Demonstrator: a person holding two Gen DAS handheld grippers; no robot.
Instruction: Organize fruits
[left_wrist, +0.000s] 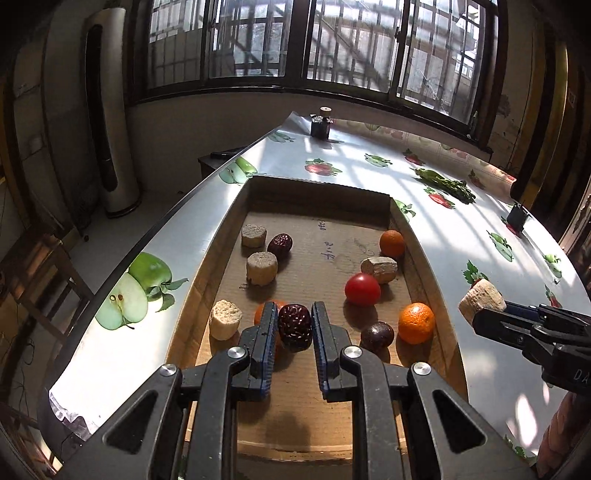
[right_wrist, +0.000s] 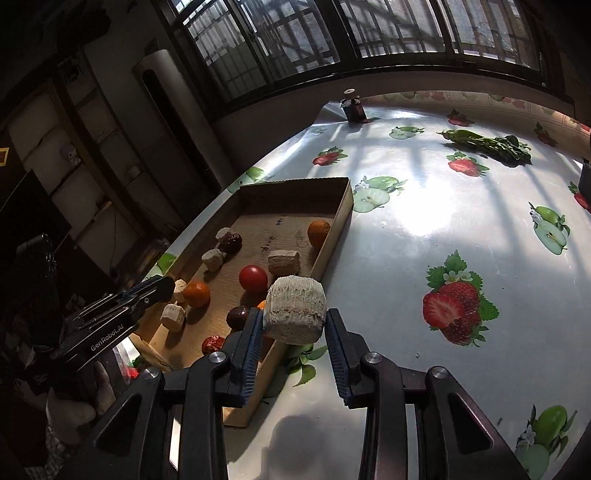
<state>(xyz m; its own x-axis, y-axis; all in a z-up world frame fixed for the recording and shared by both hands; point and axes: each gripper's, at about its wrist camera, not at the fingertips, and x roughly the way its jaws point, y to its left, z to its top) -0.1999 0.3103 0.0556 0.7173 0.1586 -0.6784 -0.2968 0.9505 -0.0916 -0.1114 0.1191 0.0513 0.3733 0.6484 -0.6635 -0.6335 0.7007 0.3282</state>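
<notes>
1. Sunlit oilcloth (left_wrist: 280, 162) with printed fruit covers our table below a barred window.
2. Our left gripper (left_wrist: 294, 325) is clamped on a date (left_wrist: 294, 326) above the near end of the box (left_wrist: 421, 273).
3. Our right gripper (right_wrist: 293, 332) pinches a beige chunk (right_wrist: 294, 308) over the box's right rim.
4. Oranges, a tomato (left_wrist: 362, 289), dates and chunks lie inside the box.

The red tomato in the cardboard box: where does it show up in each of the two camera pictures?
Left wrist view: the red tomato lies right of centre, in the box's right half, beside a beige chunk.
Right wrist view: the tomato sits left of centre, just beyond the beige block held in the right gripper.
Shared landmark: the cardboard box.
</notes>
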